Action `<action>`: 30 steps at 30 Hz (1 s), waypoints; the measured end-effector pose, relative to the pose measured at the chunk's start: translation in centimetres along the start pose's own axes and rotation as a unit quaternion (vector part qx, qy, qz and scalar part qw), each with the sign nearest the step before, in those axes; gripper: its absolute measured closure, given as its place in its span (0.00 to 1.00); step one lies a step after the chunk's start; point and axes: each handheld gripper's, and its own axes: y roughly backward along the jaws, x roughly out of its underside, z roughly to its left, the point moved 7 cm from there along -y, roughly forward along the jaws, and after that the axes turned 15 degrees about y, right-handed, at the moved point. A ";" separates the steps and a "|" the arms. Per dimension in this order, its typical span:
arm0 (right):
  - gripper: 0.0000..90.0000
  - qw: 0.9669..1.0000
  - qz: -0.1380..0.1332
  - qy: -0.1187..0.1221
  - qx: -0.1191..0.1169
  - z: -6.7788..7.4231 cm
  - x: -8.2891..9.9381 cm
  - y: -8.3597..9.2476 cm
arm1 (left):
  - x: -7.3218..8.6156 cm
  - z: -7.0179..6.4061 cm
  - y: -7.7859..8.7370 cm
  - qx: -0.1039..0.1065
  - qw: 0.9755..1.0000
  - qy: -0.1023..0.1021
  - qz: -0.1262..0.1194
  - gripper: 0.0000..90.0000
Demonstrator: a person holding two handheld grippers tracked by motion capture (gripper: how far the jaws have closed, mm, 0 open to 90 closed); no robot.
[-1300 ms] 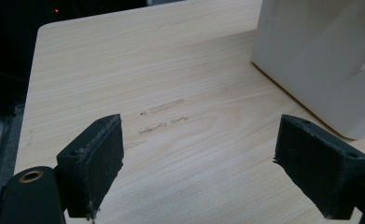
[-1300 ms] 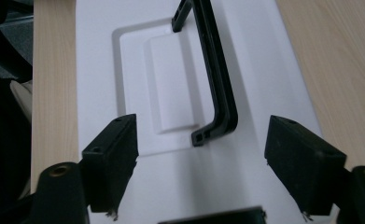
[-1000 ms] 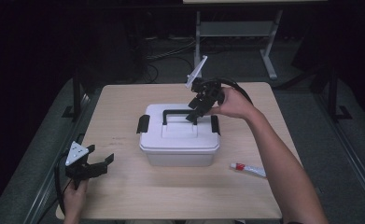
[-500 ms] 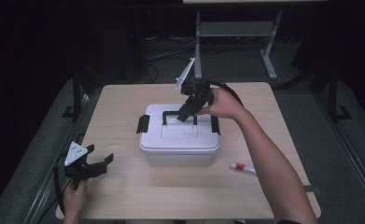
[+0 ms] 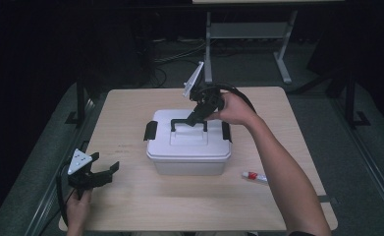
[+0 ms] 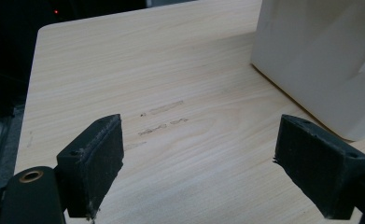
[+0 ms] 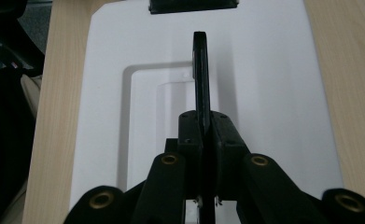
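Note:
A white lidded storage box [image 5: 189, 147] with a black carry handle [image 5: 179, 121] stands mid-table. My right gripper [image 5: 195, 117] reaches down to the lid from the far right. Its jaws have just been closing and now pinch the raised handle [image 7: 200, 60] edge-on, with my right gripper [image 7: 203, 126] over the white lid [image 7: 264, 84]. Near the front left of the table my left gripper [image 5: 103, 172] rests in a hand, open. The left gripper [image 6: 199, 154] has only bare wood between its pads, and the box's corner [image 6: 320, 60] rises to its right.
Black latches [image 5: 150, 130] [image 5: 226, 132] sit at both ends of the box. A small white tube with a red cap [image 5: 255, 177] lies on the table right of the box. The wooden table [image 5: 130, 108] has bare room at left and front. Dark floor and a metal stand lie beyond.
The right gripper shifted a little left over the lid and its jaws closed onto the box handle. The left gripper stayed put.

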 end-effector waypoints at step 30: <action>0.94 0.998 -0.034 0.032 0.042 3.3 -2.8 5.2 | -0.1 0.2 0.2 -0.001 1.000 0.002 -0.003 0.16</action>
